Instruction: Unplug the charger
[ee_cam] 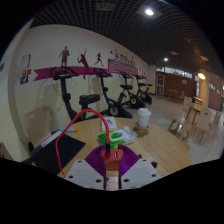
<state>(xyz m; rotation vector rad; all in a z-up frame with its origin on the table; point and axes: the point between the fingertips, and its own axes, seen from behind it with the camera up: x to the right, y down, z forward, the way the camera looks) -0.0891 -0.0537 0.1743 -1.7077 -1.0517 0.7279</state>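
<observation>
Gym bikes (100, 90) behind, fingers (113, 163) clamped on the red charger plug (113, 154) above the tabletop (165, 145); best pull straight, no twisting.

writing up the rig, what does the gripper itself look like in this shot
The gripper has two pale, whitish fingers, each with a purple pad on its inner face. No markings show on it, and no hand or sleeve is in view.
</observation>
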